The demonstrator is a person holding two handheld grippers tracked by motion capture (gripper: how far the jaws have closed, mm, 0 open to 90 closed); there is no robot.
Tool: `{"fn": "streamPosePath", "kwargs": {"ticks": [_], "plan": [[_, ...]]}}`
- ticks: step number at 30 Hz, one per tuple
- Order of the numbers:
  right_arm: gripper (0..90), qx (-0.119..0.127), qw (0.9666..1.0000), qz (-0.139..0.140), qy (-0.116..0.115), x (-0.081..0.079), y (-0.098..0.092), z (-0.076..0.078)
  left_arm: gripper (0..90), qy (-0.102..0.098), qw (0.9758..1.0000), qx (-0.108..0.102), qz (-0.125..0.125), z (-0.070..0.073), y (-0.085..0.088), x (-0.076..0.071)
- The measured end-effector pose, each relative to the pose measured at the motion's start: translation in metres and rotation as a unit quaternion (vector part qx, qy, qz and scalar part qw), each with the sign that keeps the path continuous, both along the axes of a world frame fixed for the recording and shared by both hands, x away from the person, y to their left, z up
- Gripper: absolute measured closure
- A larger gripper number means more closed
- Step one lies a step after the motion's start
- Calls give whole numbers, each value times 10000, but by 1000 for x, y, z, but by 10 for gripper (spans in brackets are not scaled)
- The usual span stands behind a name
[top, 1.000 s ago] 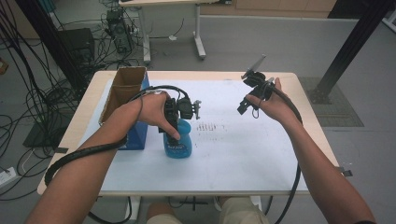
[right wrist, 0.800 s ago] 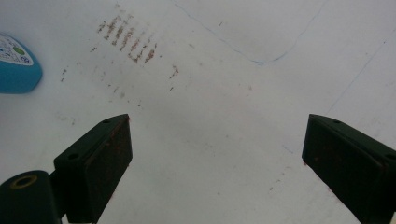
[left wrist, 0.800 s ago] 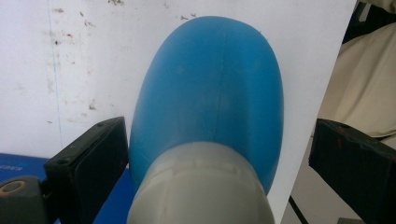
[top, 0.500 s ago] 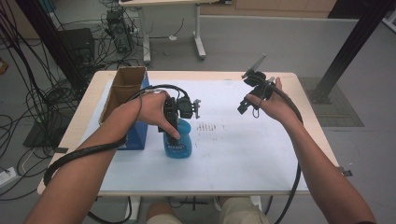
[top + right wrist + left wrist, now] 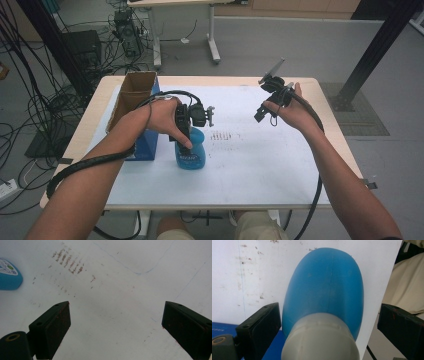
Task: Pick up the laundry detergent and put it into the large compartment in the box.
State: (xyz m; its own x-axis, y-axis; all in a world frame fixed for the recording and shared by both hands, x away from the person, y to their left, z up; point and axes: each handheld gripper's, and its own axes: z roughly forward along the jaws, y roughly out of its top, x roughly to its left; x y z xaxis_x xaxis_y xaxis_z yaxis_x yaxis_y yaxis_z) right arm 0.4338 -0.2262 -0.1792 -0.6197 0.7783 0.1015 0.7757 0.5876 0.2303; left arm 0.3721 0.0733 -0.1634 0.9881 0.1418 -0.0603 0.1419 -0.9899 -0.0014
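A blue plastic bottle [image 5: 192, 154] with a pale grey cap [image 5: 319, 340] stands upright on the white table sheet [image 5: 260, 170], left of centre. My left gripper [image 5: 185, 142] points down over it, open, with one jaw on each side of the cap and shoulder [image 5: 324, 287]. The left jaw is close to the bottle and the right jaw stands well off it. My right gripper [image 5: 262, 113] hovers above the right half of the table, open, with bare sheet between its jaws [image 5: 116, 330]. The bottle's labelled edge [image 5: 8, 273] shows at the left of the right gripper view.
An open cardboard box with a blue side [image 5: 131, 97] stands at the table's left edge, just behind my left hand. A patch of brown smudges [image 5: 225, 135] marks the sheet's middle. Cables and a desk frame [image 5: 210, 35] lie on the floor beyond.
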Motion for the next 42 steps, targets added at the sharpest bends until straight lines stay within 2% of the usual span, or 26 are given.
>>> {"fn": "streamPosePath", "kwargs": {"ticks": [18,42], "plan": [[85,-4,10000,20,-1,0,2,0,55,-14,10000,-17,39,2,4,-1],[85,12,10000,-5,-22,-1,-2,1,55,-7,10000,33,9,3,0,1]]}}
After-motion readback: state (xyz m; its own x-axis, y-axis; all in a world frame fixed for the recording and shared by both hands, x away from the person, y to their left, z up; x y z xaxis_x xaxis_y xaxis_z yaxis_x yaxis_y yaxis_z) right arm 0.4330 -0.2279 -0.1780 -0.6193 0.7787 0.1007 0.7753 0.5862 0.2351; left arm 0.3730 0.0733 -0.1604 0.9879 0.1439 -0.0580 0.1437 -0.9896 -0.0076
